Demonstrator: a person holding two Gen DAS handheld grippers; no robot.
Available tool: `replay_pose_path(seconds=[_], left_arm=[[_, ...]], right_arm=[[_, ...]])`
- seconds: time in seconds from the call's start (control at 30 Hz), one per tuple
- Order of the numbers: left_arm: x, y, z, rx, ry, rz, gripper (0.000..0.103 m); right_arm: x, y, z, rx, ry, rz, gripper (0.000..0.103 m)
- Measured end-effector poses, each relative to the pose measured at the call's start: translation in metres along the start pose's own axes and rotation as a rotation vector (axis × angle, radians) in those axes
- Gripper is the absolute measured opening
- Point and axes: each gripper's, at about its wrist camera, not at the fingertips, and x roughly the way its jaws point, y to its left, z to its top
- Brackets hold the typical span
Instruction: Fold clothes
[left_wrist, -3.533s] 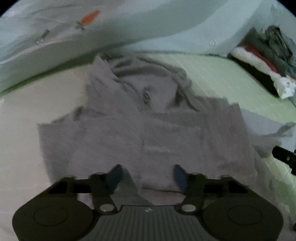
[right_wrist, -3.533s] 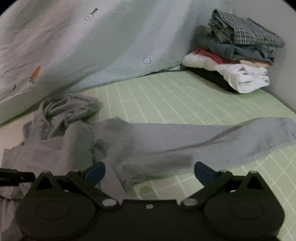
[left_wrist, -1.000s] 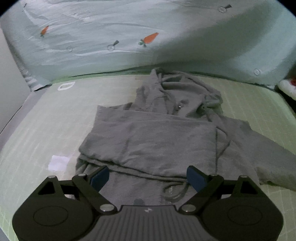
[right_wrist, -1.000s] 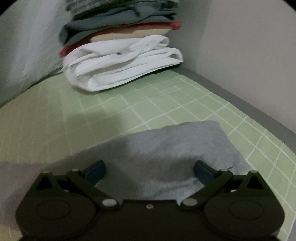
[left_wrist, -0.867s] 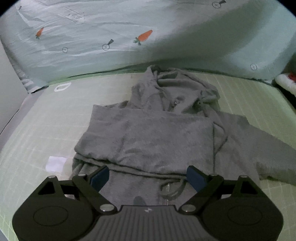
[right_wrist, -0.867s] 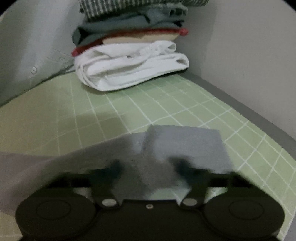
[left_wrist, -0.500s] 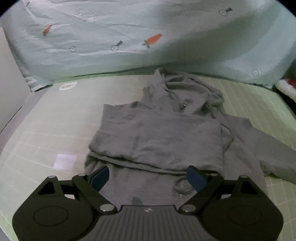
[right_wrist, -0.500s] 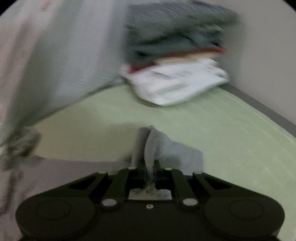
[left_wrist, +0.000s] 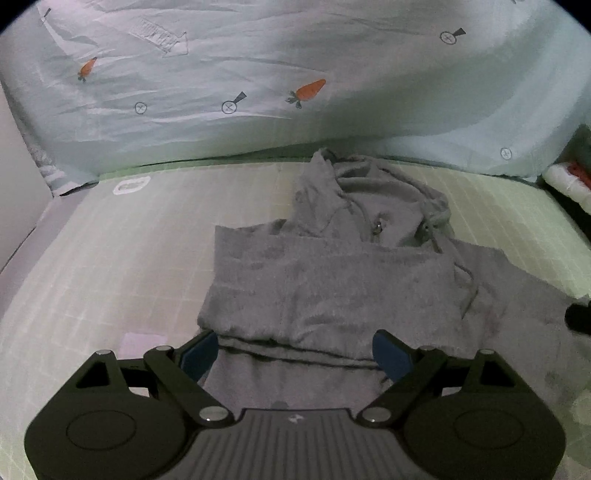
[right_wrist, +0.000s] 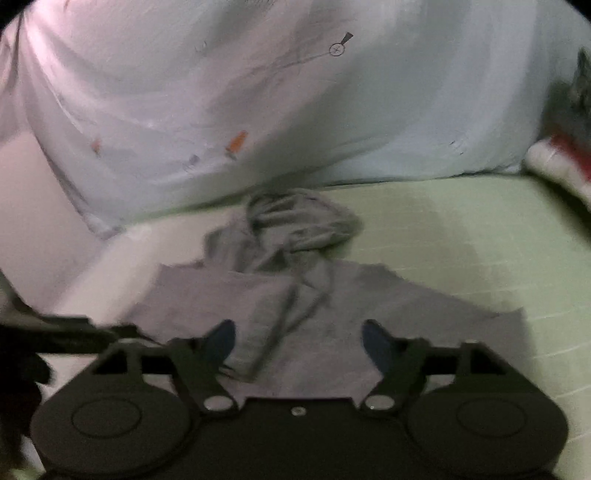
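Bottom of frame, left gripper (left_wrist: 295, 356) gapes wide over the hem, gripping nothing. Right gripper (right_wrist: 299, 341), blurred, jaws opening, nothing between them. Mid-frame the grey hoodie (left_wrist: 332, 288) lies on the green mat (left_wrist: 129, 258); carrot-print sheet (left_wrist: 258, 74) up top.

The grey hoodie (left_wrist: 332, 291) is thick, fuzzy fleece cloth, matt with a soft nap, and a small metal eyelet glints at its neck. It lies on a pale green mat (left_wrist: 110, 258) with a flat, smooth, faintly sheened surface ruled in thin white lines. Behind it hangs a light blue sheet (left_wrist: 258, 74) of thin woven cloth, creased and matt, printed with small carrots. The left gripper (left_wrist: 295, 352) is matt black plastic with ribbed moulding, shiny metal pivot pins and dull blue rubbery-looking pads (left_wrist: 391, 354).
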Motion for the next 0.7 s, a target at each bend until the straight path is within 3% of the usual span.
replay_pose_path(seconds=[0.13,0.33,0.4,0.57,0.63,0.7], left_arm=[[0.001,-0.006,-0.001,-0.017,0.005,-0.025,0.091],[0.002,-0.038,-0.006,-0.006,0.027,-0.088,0.090],[0.002,-0.053,-0.007,0.001,0.030,-0.135,0.088],[0.008,-0.097,-0.008,0.039,0.061,-0.286,0.060],[0.016,-0.115,-0.009,0.045,0.100,-0.331,0.059],[0.025,-0.129,-0.012,0.046,0.138,-0.316,0.060]], right_arm=[[-0.006,-0.022,-0.003,0.053,0.012,-0.134,0.091],[-0.026,-0.086,-0.020,0.134,0.067,-0.396,0.091],[-0.032,-0.104,-0.023,0.159,0.070,-0.426,0.091],[-0.039,-0.133,-0.029,0.171,0.087,-0.473,0.092],[-0.042,-0.138,-0.032,0.160,0.095,-0.475,0.092],[-0.041,-0.142,-0.035,0.147,0.108,-0.477,0.092]])
